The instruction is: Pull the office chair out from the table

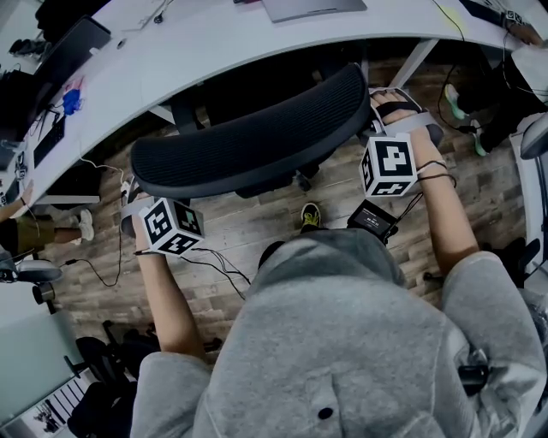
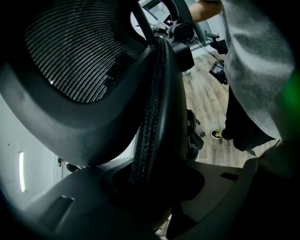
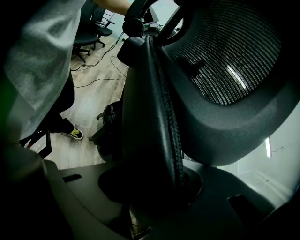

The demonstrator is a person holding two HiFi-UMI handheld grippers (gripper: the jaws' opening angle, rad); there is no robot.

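Note:
The black mesh office chair stands with its seat under the white table, its curved backrest towards me. At the backrest's left end, my left gripper is shut on the rim. The right gripper is shut on the right end. In the left gripper view the padded backrest rim runs down between the jaws of the left gripper. The right gripper view shows the same rim clamped in the right gripper, with mesh above it.
A laptop and cables lie on the table. Loose cables trail over the wood floor. My shoe stands just behind the chair. Another person's feet are at the left, and another's at the right. More chairs stand behind me.

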